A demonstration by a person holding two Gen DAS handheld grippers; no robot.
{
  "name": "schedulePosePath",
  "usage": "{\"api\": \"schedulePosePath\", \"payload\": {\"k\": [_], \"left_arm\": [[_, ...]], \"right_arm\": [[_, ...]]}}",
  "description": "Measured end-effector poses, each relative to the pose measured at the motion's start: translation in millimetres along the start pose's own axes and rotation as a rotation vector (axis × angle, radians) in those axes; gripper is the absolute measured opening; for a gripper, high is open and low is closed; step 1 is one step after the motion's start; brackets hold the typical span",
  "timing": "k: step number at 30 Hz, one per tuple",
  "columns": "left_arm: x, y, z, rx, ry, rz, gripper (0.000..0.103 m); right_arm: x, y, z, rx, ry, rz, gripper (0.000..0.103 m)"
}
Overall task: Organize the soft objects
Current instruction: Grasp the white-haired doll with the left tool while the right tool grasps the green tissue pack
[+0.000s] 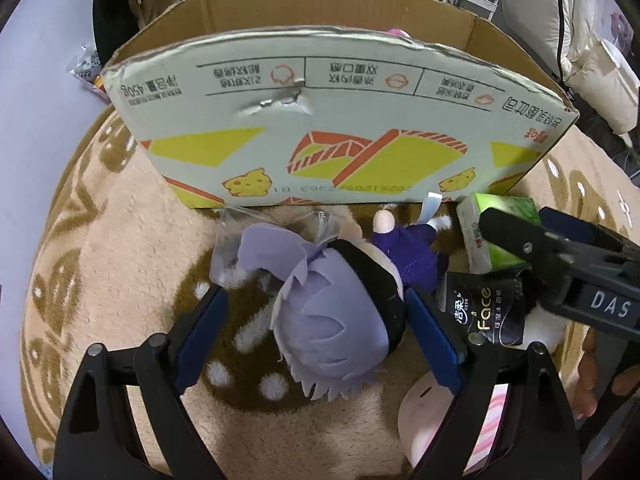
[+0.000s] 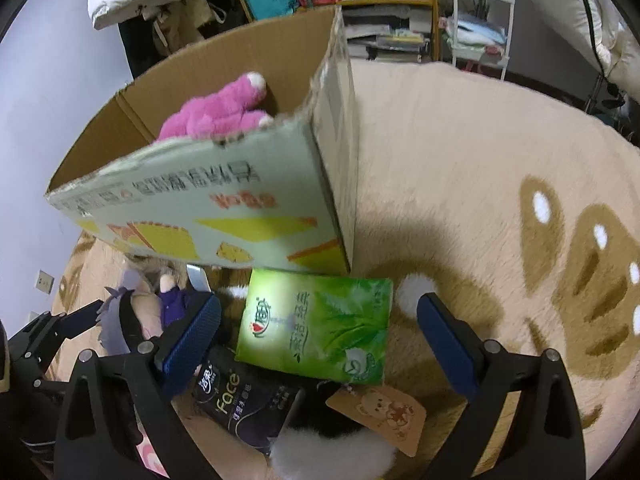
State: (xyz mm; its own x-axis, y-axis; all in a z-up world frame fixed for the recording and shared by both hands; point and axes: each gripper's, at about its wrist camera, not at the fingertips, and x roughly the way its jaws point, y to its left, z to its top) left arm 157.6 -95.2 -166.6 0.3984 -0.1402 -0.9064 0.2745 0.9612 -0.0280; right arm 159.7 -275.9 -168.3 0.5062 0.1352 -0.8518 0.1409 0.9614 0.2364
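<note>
A plush doll (image 1: 340, 312) with lavender hair and a purple outfit lies on the rug in front of a cardboard box (image 1: 320, 120). My left gripper (image 1: 320, 332) is open, its blue fingers either side of the doll's head. My right gripper (image 2: 320, 340) is open around a green tissue pack (image 2: 316, 324), which also shows in the left wrist view (image 1: 496, 232). A black "Face" tissue pack (image 2: 244, 404) lies below it, seen too in the left wrist view (image 1: 484, 312). A pink plush (image 2: 216, 112) lies inside the box (image 2: 208, 200).
A beige rug (image 2: 480, 140) with brown bear patterns covers the floor. A white-and-black plush with a paper tag (image 2: 376, 416) lies under my right gripper. A pink soft item (image 1: 424, 412) lies near my left gripper. Shelves and clothes stand behind.
</note>
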Motion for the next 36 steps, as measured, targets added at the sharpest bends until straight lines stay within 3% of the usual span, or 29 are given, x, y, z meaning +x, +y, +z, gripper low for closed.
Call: {"api": "schedulePosePath", "payload": {"k": [5, 8, 10, 16, 20, 31, 36], "left_arm": [[-5.2, -7.0, -3.9, 0.0, -0.025, -0.025, 0.059], [-7.0, -15.2, -7.8, 0.026, -0.034, 0.001, 0.059], [-8.6, -20.5, -10.1, 0.041, -0.04, 0.014, 0.058], [-8.8, -30.6, -14.6, 0.067, -0.032, 0.033, 0.058], [-1.7, -28.5, -16.1, 0.032, 0.017, -0.023, 0.058], [-4.4, -30.4, -18.9, 0.04, 0.005, -0.019, 0.057], [0.5, -17.6, -14.3, 0.033, 0.008, -0.033, 0.057]], "right_arm": [[3.5, 0.4, -2.2, 0.0, 0.012, 0.018, 0.1], [5.8, 2.1, -2.2, -0.007, 0.023, 0.028, 0.097], [10.7, 4.5, -2.5, -0.017, 0.044, 0.022, 0.082], [14.3, 11.7, -5.8, -0.058, 0.053, -0.007, 0.082], [17.1, 9.0, -4.4, -0.038, 0.06, 0.002, 0.082], [20.8, 10.8, -2.4, -0.05, 0.072, -0.009, 0.085], [22.0, 12.8, -1.9, -0.037, 0.069, 0.032, 0.083]]}}
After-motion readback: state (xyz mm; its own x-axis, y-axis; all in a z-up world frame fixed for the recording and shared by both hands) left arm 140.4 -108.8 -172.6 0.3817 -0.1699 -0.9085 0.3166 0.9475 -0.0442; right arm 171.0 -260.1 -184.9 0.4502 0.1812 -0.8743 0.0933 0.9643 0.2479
